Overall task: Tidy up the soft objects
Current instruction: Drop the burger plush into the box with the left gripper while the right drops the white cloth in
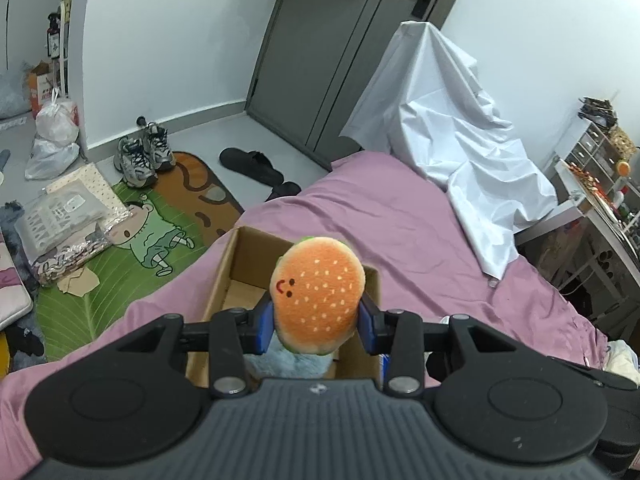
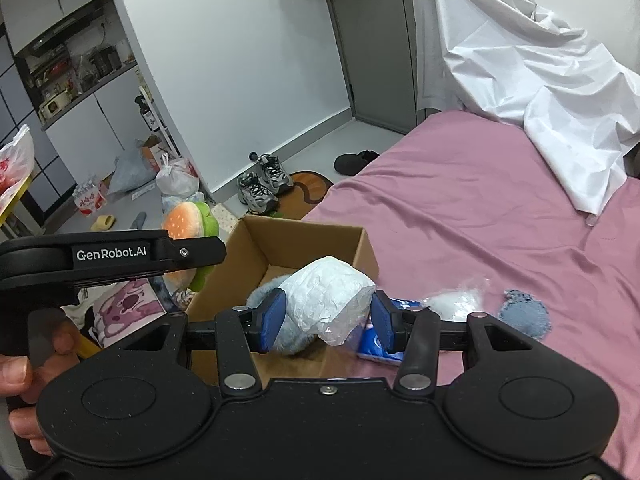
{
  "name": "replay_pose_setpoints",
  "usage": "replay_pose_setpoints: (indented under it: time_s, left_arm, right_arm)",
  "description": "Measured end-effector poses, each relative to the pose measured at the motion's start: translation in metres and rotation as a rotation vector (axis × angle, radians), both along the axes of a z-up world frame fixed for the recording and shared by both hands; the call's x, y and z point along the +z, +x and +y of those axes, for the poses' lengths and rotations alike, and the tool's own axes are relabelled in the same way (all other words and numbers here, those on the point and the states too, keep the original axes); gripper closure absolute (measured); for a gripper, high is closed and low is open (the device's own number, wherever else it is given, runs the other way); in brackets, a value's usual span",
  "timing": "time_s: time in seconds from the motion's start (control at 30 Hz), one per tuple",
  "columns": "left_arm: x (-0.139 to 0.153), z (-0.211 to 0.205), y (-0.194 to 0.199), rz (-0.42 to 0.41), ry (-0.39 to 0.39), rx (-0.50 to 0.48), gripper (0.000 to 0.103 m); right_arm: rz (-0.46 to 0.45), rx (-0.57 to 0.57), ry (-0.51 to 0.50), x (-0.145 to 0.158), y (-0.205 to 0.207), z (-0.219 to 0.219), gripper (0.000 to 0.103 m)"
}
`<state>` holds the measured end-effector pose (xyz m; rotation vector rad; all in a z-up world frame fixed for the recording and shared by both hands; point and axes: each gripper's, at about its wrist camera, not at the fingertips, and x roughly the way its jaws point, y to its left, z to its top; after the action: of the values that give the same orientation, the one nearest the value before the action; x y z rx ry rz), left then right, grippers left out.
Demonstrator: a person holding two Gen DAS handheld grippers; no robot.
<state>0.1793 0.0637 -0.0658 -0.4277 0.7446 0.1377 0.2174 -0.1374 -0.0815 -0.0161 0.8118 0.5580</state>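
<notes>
My left gripper [image 1: 317, 322] is shut on a plush hamburger [image 1: 320, 294] with an orange seeded bun and a small face, held above an open cardboard box [image 1: 224, 276] on the pink bed. A blue fluffy toy [image 1: 288, 362] lies inside the box. My right gripper [image 2: 329, 320] is shut on a white crinkled plastic-wrapped soft bundle [image 2: 332, 298] over the box's [image 2: 312, 236] near right corner. In the right wrist view the hamburger [image 2: 188, 224] and the left gripper's body [image 2: 120, 254] show at the left, with a hand [image 2: 16, 372] on its grip.
On the pink bedsheet [image 2: 460, 220] right of the box lie a blue tissue pack [image 2: 378, 346], a clear bag of white stuffing [image 2: 456, 302] and a blue-grey fuzzy piece [image 2: 524, 316]. A white sheet [image 1: 452, 128] drapes the far bed. Sneakers [image 1: 142, 154], bags and a rug [image 1: 120, 264] cover the floor.
</notes>
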Motion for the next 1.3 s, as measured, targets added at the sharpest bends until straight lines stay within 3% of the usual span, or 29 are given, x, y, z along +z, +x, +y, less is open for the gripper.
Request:
replay_pose_setpoints:
  time_s: [0.27, 0.37, 0.53, 0.63, 0.87, 1.03, 1.3]
  left_arm:
    - [-0.019, 0.015, 0.028, 0.046, 0.010, -0.007, 0.062]
    - [-0.028, 0.022, 0.035, 0.068, -0.019, 0.000, 0.061]
    - [-0.036, 0.032, 0.043, 0.080, -0.040, 0.079, 0.054]
    - [-0.034, 0.038, 0.042, 0.054, -0.080, 0.087, 0.047]
    - [-0.028, 0.044, 0.031, 0.041, -0.066, 0.138, 0.044]
    - [-0.020, 0.043, 0.019, 0.042, -0.042, 0.157, 0.030]
    - [-0.006, 0.029, 0.003, 0.053, 0.004, 0.154, 0.023]
  right_arm:
    - [0.022, -0.007, -0.009, -0.018, 0.020, 0.014, 0.057]
    - [0.036, -0.014, -0.005, -0.023, 0.026, 0.017, 0.057]
    - [0.032, -0.006, -0.003, -0.027, 0.035, 0.023, 0.057]
    - [0.034, -0.001, 0.000, -0.029, 0.039, 0.027, 0.057]
    - [-0.006, 0.058, -0.011, -0.027, 0.039, 0.041, 0.050]
    - [-0.016, 0.047, -0.009, -0.022, 0.032, 0.036, 0.040]
    - [-0.007, 0.029, -0.011, -0.009, 0.014, 0.010, 0.040]
